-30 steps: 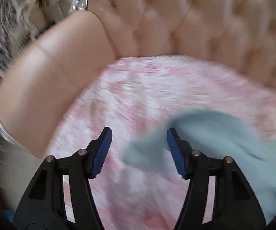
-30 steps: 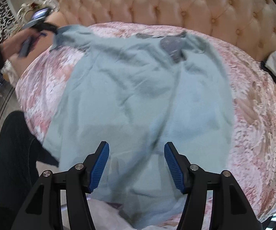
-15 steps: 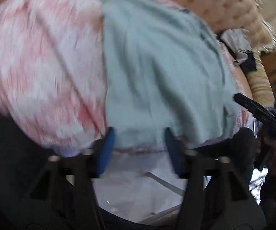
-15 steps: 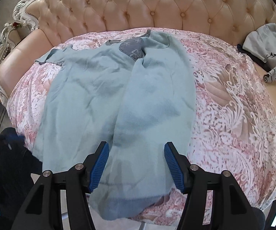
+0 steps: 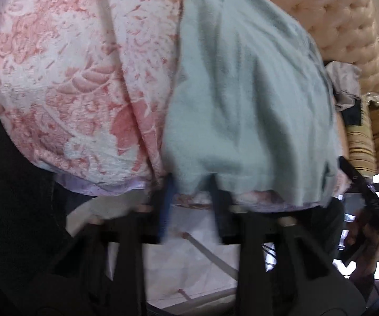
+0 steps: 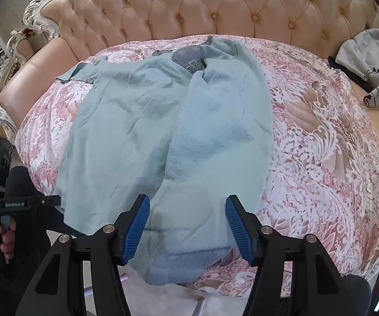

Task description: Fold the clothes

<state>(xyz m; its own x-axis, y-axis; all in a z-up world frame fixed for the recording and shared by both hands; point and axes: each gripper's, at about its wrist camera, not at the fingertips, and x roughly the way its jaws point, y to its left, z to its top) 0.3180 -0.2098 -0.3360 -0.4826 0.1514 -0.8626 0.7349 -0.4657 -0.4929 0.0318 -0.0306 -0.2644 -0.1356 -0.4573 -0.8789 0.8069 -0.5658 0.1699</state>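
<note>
Teal sweater (image 6: 168, 131) is lying lengthwise toward the headboard (image 6: 215, 2); left gripper (image 5: 192, 184) is pinching its near hem, right gripper (image 6: 186, 226) is hovering spread above it.

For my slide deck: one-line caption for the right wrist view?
Open right gripper hovers over light blue top spread on floral bedspread.

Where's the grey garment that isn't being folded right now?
In the right wrist view the grey garment lies bunched at the far right edge of the bed, just below the tufted headboard, well clear of the light blue top spread mid-bed.
</note>
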